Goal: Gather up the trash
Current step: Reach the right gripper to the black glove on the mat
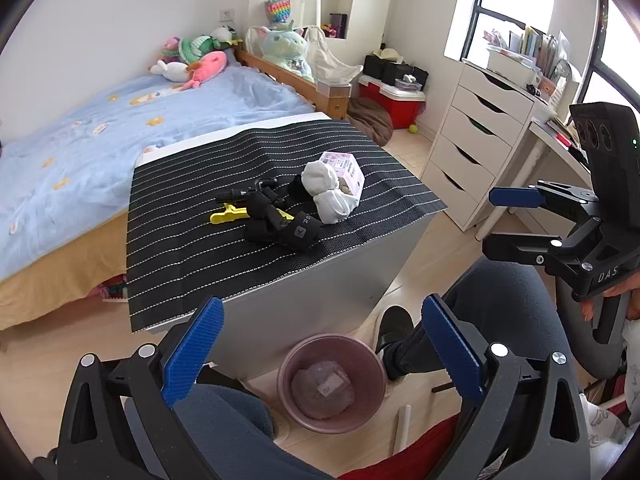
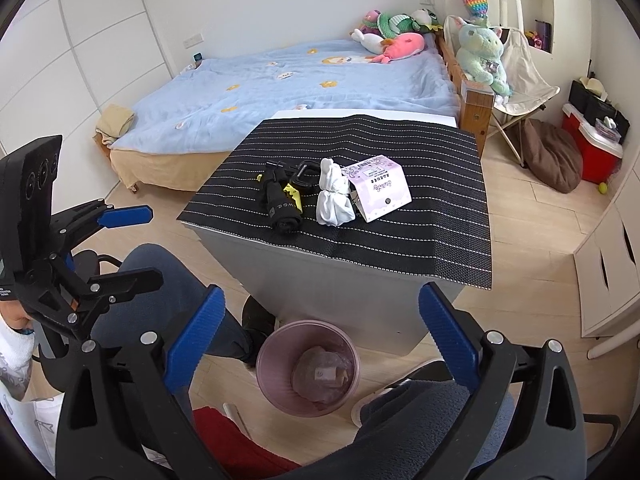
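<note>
A pink bin [image 1: 362, 354] [image 2: 269, 364] stands on the floor in front of a small table and holds a clear bag. On the table's black striped mat [image 1: 192, 256] [image 2: 420, 216] lie a pink box [image 1: 346, 170] [image 2: 380, 190], a white cloth bundle [image 1: 326, 190] [image 2: 332, 196], black socks [image 1: 296, 232] [image 2: 280, 208], a yellow clip [image 1: 226, 215] [image 2: 290, 191] and a black clamp [image 2: 304, 174]. My left gripper [image 1: 320, 356] [image 2: 128, 244] is open and empty above the bin. My right gripper [image 2: 320, 348] [image 1: 500, 220] is open and empty, held short of the table.
A bed with a blue cover [image 1: 100, 132] [image 2: 280, 80] and plush toys lies behind the table. White drawers [image 1: 468, 140] and a desk stand at the right. A red cooler [image 2: 592, 152] and a brown cushion [image 2: 552, 156] sit on the floor. The person's legs [image 1: 480, 308] flank the bin.
</note>
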The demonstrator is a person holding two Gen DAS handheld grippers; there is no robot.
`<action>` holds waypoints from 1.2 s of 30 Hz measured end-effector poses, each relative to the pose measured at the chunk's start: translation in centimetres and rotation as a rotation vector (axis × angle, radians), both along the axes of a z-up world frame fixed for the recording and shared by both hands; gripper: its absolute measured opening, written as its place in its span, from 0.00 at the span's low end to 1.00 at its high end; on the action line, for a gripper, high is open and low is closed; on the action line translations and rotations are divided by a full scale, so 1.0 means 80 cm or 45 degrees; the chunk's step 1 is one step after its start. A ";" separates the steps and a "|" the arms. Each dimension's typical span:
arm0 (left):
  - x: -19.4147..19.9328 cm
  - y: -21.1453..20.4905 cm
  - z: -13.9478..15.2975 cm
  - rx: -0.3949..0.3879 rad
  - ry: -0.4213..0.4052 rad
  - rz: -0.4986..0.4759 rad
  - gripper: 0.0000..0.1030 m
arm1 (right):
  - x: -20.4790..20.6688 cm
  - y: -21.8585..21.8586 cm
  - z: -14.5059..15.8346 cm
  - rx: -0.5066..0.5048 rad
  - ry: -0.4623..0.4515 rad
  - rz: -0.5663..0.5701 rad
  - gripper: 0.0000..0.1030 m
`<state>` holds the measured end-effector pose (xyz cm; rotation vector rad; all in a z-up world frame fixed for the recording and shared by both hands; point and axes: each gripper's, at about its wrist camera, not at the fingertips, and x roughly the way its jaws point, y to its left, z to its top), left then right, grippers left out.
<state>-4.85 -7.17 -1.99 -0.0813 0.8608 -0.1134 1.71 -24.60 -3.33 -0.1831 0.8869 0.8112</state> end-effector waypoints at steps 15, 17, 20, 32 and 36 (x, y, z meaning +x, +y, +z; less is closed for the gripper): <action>0.005 0.022 0.005 -0.005 -0.022 0.056 0.93 | 0.001 0.030 0.012 -0.020 -0.042 0.082 0.94; 0.005 0.027 0.006 -0.004 -0.025 0.065 0.93 | 0.005 0.041 0.016 -0.021 -0.051 0.107 0.94; 0.004 0.033 0.008 0.004 -0.029 0.080 0.93 | 0.013 0.055 0.019 -0.029 -0.059 0.130 0.94; -0.001 0.057 0.007 -0.013 -0.027 0.127 0.93 | 0.044 0.140 0.001 -0.170 -0.064 0.312 0.94; -0.003 0.063 0.007 -0.021 -0.024 0.136 0.93 | 0.052 0.167 -0.011 -0.217 -0.053 0.377 0.94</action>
